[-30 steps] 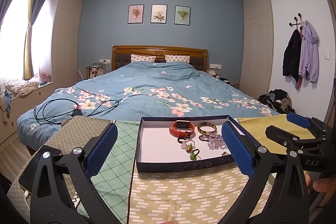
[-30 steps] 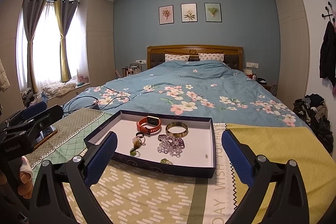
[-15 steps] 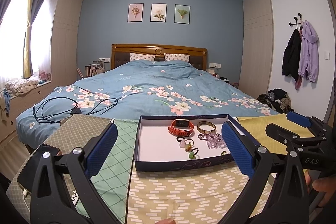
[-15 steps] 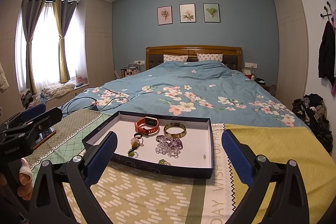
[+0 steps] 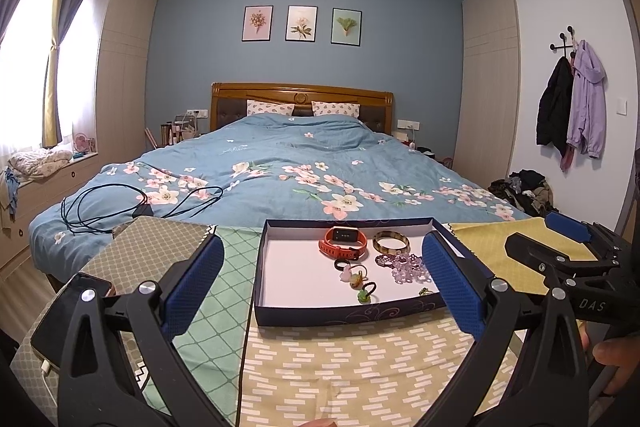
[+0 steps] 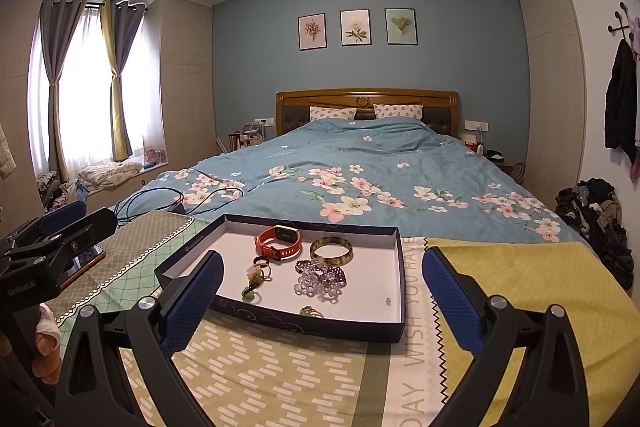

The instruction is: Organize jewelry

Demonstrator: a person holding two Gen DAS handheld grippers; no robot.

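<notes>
Left wrist view. Left gripper (image 5: 322, 281) fills the lower part of the frame, jaws spread wide, nothing between the blue pads (image 5: 196, 283). Above the gap, at centre frame, sits a shallow navy tray (image 5: 348, 313) with a white floor, resting on a patterned cloth (image 5: 352, 367) at the foot of a bed (image 5: 280, 167). Jewelry lies in the tray's right half: an orange watch (image 5: 344, 241) toward the far wall; a tortoiseshell bangle (image 5: 391, 243) just right of it; a clear-purple bead bracelet (image 5: 404, 265) below the bangle; small rings with pale charms (image 5: 352, 273) near tray centre; a green-charm ring (image 5: 365, 293) nearer the front wall. Left half of tray floor bare. A phone (image 5: 68, 311) lies at lower left. The right gripper (image 5: 560, 247) enters from the right edge; its jaw state cannot be told here.

Right wrist view. Right gripper (image 6: 322, 281) at the bottom of the frame, jaws wide apart, holding nothing. Tray (image 6: 288, 323) at centre, angled. Orange watch (image 6: 280, 239) at far centre, bangle (image 6: 331, 251) to its right, bead bracelet (image 6: 320, 279) below, rings (image 6: 260, 269) left of the beads, a small green piece (image 6: 311, 311) by the front wall, a tiny stud (image 6: 387, 301) at right. Left gripper (image 6: 60, 231) at the left edge, a hand (image 6: 44, 343) beneath it.
</notes>
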